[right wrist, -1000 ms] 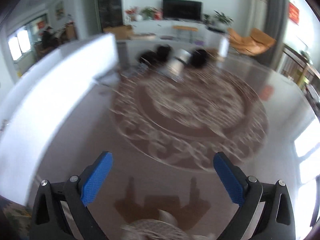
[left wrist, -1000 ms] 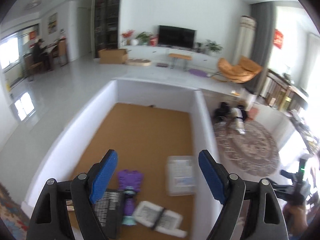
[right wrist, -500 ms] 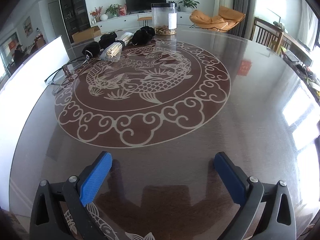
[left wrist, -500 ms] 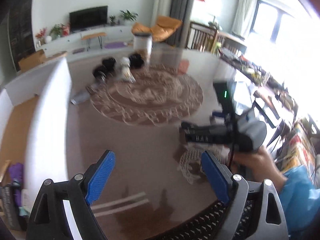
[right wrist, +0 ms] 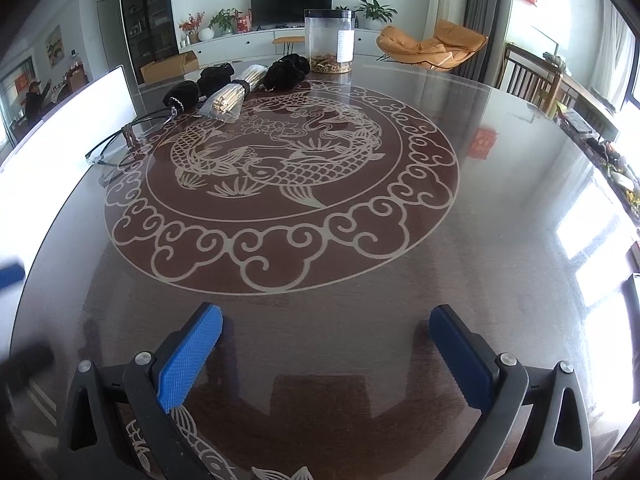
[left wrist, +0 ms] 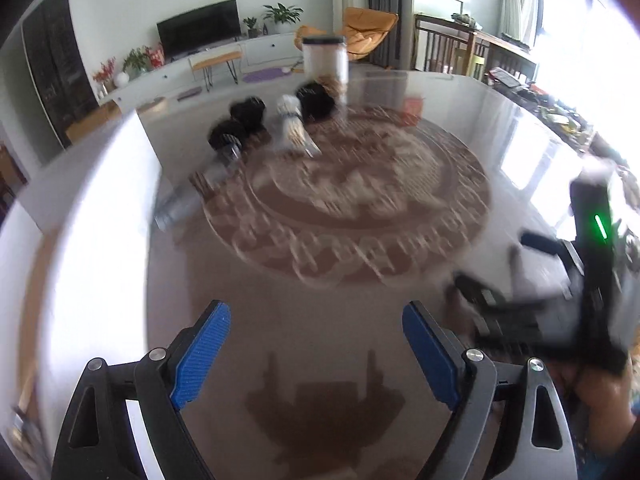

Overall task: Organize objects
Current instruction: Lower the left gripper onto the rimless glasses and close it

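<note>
On the far side of the round glass-topped table [right wrist: 500, 200] lie a bundle of chopsticks [right wrist: 234, 94], three black fabric bundles [right wrist: 182, 96] and a pair of eyeglasses [right wrist: 120, 140]. A clear jar [right wrist: 328, 42] stands behind them. My right gripper [right wrist: 326, 356] hangs open over the near table edge, nothing between its blue pads. My left gripper [left wrist: 316, 356] is also open and empty, low over the table beside the white box wall [left wrist: 100, 240]. Its view is blurred, but the chopsticks [left wrist: 292, 128] and jar [left wrist: 325, 66] show far ahead.
The white box [right wrist: 80, 120] stands along the table's left side. In the left wrist view, a hand [left wrist: 600, 396] holds the right gripper's body [left wrist: 560, 300] at the right. Chairs and a cluttered sideboard stand beyond the table at the right.
My left gripper swung from above the white box, with its items inside, over to the table and sank lower. The right gripper's view steadied over the table, then held still.
</note>
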{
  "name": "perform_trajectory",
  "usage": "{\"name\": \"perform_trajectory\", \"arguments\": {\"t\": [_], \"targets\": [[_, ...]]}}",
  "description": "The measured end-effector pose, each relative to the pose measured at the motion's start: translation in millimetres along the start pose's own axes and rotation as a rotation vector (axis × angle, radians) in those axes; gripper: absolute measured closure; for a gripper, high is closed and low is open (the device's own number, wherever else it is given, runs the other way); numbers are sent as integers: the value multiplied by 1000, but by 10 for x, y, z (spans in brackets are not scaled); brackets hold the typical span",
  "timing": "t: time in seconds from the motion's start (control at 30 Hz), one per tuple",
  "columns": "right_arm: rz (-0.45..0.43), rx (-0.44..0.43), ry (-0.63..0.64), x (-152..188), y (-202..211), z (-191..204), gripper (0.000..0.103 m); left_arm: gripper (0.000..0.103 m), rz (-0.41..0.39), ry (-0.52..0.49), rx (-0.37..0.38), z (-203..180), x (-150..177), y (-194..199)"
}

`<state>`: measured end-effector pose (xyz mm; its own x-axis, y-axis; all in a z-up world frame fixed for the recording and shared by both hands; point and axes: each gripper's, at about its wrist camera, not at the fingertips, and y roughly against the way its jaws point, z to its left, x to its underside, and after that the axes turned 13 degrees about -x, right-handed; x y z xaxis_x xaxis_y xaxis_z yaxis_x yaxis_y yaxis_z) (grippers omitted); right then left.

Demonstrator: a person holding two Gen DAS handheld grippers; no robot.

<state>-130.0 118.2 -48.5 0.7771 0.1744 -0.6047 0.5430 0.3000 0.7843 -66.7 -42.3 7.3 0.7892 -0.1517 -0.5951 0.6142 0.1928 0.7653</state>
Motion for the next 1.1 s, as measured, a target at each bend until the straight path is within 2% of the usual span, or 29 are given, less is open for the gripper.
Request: {"name": "perform_trajectory", "arguments": {"t": [0.07, 0.17, 0.3, 0.5, 0.63, 0.83, 0.97, 1.1], "targets": [[-4, 11, 10, 5, 6, 21, 0, 15, 17, -2, -39, 121, -370, -174], [-6, 16, 16, 5, 10, 34, 0, 15, 77, 48, -48, 333, -866, -518], [-4, 7, 11, 7, 13, 25, 0, 15, 134, 54, -70, 470, -1230, -956], [0, -7, -5, 10, 11, 10, 0, 15, 172, 3, -144, 511, -1279, -1373], [1, -9, -6, 13, 10, 7, 0, 15, 165, 16, -146, 568, -1320, -1479], [0, -6, -2, 13, 8, 10, 0, 15, 211, 67, -144, 661, -1317, -1748], [0, -9, 0, 10, 9, 14, 0, 15, 240, 59, -119, 631, -1217, -1873], [0, -10, 2, 8, 9, 21, 0, 16, 237, 117, -44, 692, -1128, -1838]]}}
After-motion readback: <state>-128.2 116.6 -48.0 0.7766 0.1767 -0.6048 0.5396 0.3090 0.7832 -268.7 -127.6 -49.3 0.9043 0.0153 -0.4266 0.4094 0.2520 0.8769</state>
